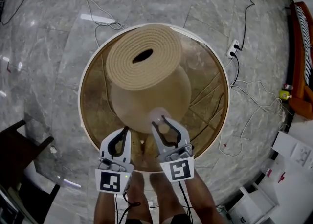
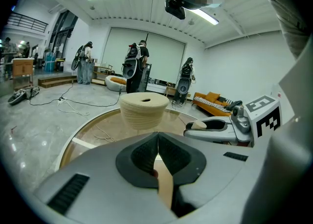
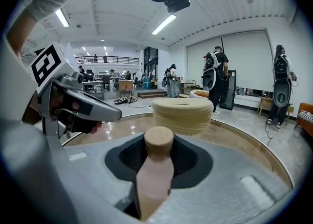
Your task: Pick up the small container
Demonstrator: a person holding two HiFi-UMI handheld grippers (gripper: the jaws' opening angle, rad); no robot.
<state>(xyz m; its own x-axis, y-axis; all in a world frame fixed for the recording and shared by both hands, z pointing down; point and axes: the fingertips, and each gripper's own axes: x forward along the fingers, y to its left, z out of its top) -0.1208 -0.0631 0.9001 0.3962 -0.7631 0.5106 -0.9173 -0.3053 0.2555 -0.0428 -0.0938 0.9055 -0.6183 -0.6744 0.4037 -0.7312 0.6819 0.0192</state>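
Nearest sit the 2 grippers: the left gripper [image 1: 125,132] is clenched on nothing, while the right gripper [image 1: 163,124] is grasping the task's thing. Beneath them spreads the round glass-topped table with a golden-brown base [image 1: 215,86], which carries the large beige ribbed vase [image 1: 144,56]. Just in front of that vase, between the right jaws, stands the small pale-pink container with a tan round cap [image 3: 155,169]. Whether it has left the glass I cannot tell. The likely trouble is that its smooth sides slip through a light grip, or that a hasty lift knocks the vase.
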